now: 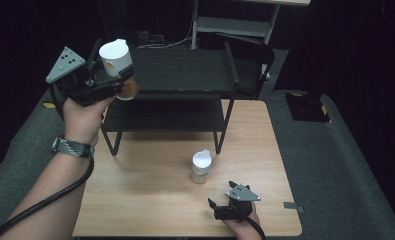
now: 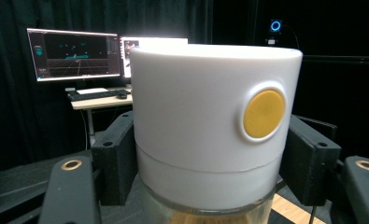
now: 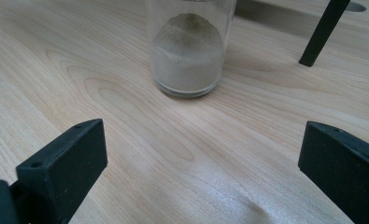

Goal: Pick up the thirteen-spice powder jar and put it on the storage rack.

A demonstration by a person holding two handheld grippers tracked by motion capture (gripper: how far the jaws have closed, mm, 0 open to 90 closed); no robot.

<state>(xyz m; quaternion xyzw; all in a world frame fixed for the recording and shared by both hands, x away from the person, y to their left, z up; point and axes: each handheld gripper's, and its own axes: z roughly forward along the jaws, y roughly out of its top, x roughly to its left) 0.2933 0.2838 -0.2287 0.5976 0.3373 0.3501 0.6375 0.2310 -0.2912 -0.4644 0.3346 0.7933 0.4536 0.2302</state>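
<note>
Gripping a white-capped jar [image 1: 118, 62], the left gripper [image 1: 102, 80] clamps it aloft over the black shelf rack [image 1: 175, 95]; the cap bears a plain yellow disc [image 2: 263, 113], no legible writing. Right gripper [image 1: 224, 206], jaws apart, rests on the wooden table [image 1: 150, 195] near a second jar [image 1: 201, 167] of pale powder.

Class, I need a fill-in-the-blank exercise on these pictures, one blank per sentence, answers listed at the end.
1. The left hand-held gripper is shut on a jar with a ____ lid.
2. The button on that lid is ____.
3. The right hand-held gripper is ____, its jaws wide apart.
4. The other jar stands on the ____ table.

Answers: white; yellow; open; wooden
</note>
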